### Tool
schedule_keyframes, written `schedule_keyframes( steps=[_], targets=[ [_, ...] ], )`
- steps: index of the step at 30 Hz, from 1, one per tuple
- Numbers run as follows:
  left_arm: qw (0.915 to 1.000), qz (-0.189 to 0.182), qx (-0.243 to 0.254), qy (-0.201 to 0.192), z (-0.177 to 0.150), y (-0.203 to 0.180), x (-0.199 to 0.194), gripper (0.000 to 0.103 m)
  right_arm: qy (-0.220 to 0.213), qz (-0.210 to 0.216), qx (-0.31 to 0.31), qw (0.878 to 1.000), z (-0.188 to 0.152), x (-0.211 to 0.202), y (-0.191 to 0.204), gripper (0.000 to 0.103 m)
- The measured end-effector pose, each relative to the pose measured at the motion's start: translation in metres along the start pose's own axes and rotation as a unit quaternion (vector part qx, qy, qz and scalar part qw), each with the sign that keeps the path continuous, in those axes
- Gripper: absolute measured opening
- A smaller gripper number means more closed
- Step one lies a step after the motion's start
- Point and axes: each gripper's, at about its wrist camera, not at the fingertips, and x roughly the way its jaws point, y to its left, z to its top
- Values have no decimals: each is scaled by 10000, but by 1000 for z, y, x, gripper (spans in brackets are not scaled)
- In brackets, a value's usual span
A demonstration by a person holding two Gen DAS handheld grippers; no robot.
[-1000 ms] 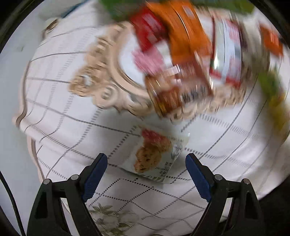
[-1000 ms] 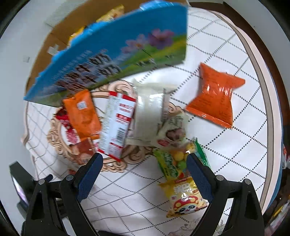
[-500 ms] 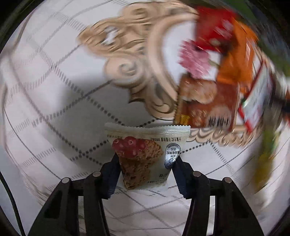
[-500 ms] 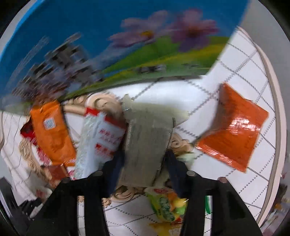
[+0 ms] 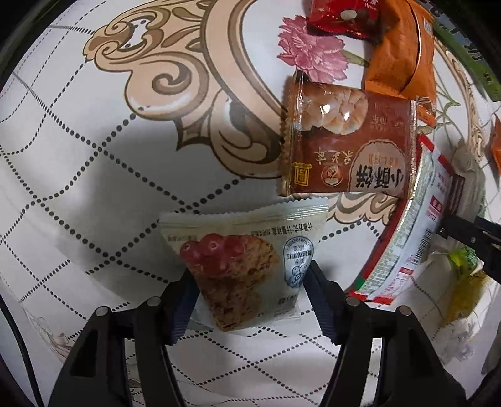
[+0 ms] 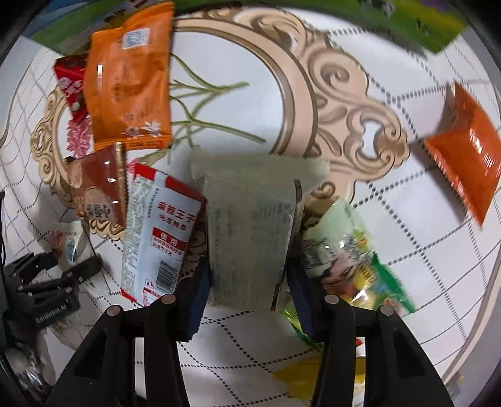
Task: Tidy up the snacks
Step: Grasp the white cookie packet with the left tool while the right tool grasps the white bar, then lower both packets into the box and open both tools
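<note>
My left gripper [image 5: 250, 300] is shut on a white cranberry-cookie packet [image 5: 241, 256], held just above the patterned tablecloth [image 5: 78, 162]. My right gripper [image 6: 247, 281] is shut on a pale grey-green packet [image 6: 250, 225] amid the pile. Near it lie a red-and-white packet [image 6: 159, 231], a brown pastry packet [image 5: 347, 144], an orange packet [image 6: 128, 78] and a small red packet [image 6: 70, 84]. The left gripper with its cookie packet shows in the right wrist view [image 6: 67, 260] at the lower left.
A green candy packet [image 6: 353, 250] and a yellow packet [image 6: 313, 378] lie right of my right gripper. A separate orange packet [image 6: 466, 150] lies at the far right. A blue-and-green box edge [image 6: 407, 18] runs along the top.
Both grippers have moved closer over the table and stay shut on their packets. A second ago both were open, the cookie packet lying between the left fingers.
</note>
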Motion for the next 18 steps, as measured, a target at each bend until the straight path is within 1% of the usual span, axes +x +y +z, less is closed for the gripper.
schedule_keyframes(
  steps=[1,2,3,4,9,10,11,13,16,18],
  targets=[
    [9999,54,-55,-66,-1,-5,-2,56,-31,-2,28,10000,-1,1,-1,53],
    [9997,122,-114,-169,-3,-7,-5,51,-94,0,76,9999,-3,0,-2,53],
    [9996,133,-139,-214,-5,-19,-11,50,-139,17,95,9999,-11,2,-2,52],
    [9994,121,-183,-265,-8,-20,-15,48,-174,37,113,9998,-15,0,-2,50],
    [9987,2,-213,-473,-25,-24,-55,47,-438,276,220,9984,-34,-25,-10,48],
    [9985,-53,-198,-509,-27,-27,-62,47,-479,370,224,9979,-35,-34,-12,48],
    [9982,-99,-192,-553,-30,-23,-76,47,-539,502,249,9970,-38,-47,-20,48],
    [9971,-248,-161,-708,-33,-30,-98,47,-666,661,252,9953,-41,-66,-23,48],
    [9946,-350,-59,-972,-30,-43,-130,47,-877,788,205,9928,-39,-98,-30,47],
    [9925,-611,1,-1062,-20,-54,-148,47,-1053,882,165,9904,-34,-120,-36,47]
  ],
)
